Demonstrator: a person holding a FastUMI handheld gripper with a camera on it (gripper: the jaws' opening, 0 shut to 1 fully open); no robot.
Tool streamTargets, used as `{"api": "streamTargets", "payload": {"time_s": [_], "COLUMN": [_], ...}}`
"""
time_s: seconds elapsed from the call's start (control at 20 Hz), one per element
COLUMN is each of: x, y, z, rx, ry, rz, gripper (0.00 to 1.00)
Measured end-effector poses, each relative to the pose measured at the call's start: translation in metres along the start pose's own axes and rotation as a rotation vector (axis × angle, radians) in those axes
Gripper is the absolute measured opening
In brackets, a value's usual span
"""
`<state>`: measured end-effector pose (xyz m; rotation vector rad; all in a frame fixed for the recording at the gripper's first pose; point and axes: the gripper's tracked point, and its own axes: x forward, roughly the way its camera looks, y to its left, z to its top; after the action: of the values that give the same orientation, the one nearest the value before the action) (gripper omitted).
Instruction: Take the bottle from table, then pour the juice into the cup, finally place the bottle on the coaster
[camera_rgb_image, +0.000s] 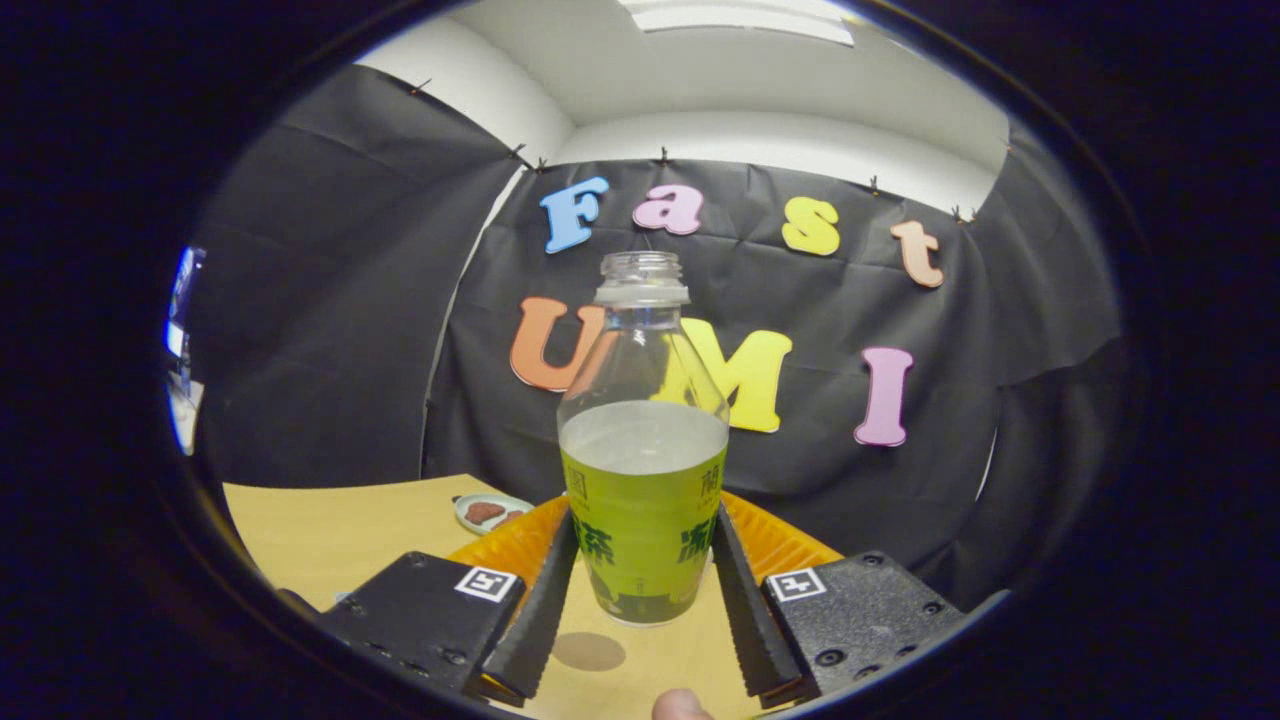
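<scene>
A clear plastic bottle (643, 500) with no cap stands upright between my fingers. It has a green label and is a little over half full of pale green juice. My gripper (645, 530) is shut on it, with both black ribbed fingers (545, 600) pressing against the label's sides. The bottle's base hangs slightly above the wooden table (340, 530), and a round shadow (588, 651) lies under it, just to the left.
An orange ribbed tray (510, 545) sits just behind the bottle, beyond the fingertips. A small pale dish (490, 512) with brown pieces lies left of it. A person's fingertip (680, 706) shows below the fingers. The booth's black cloth wall rises behind the table.
</scene>
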<state>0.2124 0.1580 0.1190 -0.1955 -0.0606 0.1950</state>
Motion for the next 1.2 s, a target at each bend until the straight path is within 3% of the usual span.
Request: {"api": "streamTargets", "payload": {"time_s": [0.5, 0.9, 1.2], "x": [0.076, 0.103, 0.112], "y": [0.009, 0.033, 0.042], "z": [-0.058, -0.159, -0.201], "rx": [0.139, 0.204, 0.202], "ry": [0.155, 0.315, 0.370], "rz": [0.064, 0.106, 0.098], "gripper": [0.77, 0.77, 0.77]}}
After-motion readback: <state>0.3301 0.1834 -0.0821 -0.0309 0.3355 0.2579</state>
